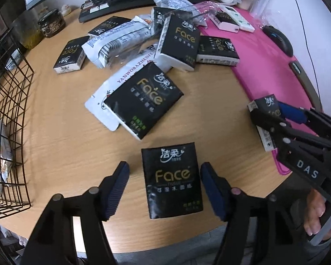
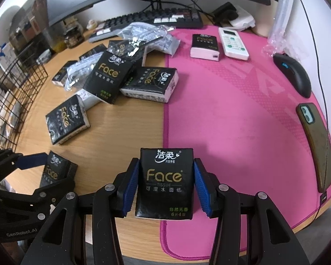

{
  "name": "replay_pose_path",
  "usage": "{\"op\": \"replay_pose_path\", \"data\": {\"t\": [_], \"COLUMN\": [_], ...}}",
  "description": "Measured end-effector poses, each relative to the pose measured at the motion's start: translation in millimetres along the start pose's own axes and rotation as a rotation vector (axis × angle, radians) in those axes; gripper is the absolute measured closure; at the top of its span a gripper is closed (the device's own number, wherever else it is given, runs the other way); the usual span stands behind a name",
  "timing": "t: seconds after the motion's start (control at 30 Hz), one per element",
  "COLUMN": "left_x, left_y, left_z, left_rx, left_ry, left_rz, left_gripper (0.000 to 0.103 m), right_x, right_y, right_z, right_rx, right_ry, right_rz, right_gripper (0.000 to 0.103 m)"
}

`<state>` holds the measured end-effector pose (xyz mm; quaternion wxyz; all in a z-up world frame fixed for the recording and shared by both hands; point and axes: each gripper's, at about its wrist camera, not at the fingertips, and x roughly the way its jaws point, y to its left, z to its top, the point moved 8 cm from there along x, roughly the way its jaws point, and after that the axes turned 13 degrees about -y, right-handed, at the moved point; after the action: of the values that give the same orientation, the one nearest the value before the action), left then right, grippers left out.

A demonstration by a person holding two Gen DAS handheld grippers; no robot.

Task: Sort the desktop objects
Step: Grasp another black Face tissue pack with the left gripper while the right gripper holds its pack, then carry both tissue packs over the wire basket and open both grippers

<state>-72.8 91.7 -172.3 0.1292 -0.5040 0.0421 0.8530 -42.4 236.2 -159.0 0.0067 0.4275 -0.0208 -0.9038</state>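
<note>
Right hand-held gripper [image 2: 164,184] clamped on tissue pack [image 2: 164,183], held over pink mat [image 2: 242,121] edge. Left hand-held gripper [image 1: 164,190] spread wide, second pack [image 1: 172,180] between fingers, untouched on table [image 1: 55,143]. Wire basket [image 1: 8,110] partly filled. Sorting judged early: pile of packs and wrappers [image 1: 130,42] left. Keyboard [image 2: 156,19], remote [image 2: 232,42], mouse [image 2: 292,74], phone [image 2: 316,141] nearby, clear of path.

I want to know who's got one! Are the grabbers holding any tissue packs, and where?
The right gripper squeezes a black Face tissue pack by its two long sides. The left gripper is open around another black pack, not gripping it.
</note>
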Motion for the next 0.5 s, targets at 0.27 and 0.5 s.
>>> {"op": "replay_pose_path", "data": {"t": [0.27,0.5], "left_x": [-2,-24], "left_y": [-1,4], "left_z": [-2,17], "left_rx": [0.053,0.050], "left_ry": [-0.016,-0.109], "left_rz": [0.033,0.064], "left_gripper": [0.050,0.050], "right_x": [0,-7], "right_y": [2,8], "right_z": [-2,1], "right_rx": [-0.030,-0.013], "right_ry": [0.009,-0.002], "right_rz": [-0.022,0.012], "right_gripper": [0.056,0.056]}}
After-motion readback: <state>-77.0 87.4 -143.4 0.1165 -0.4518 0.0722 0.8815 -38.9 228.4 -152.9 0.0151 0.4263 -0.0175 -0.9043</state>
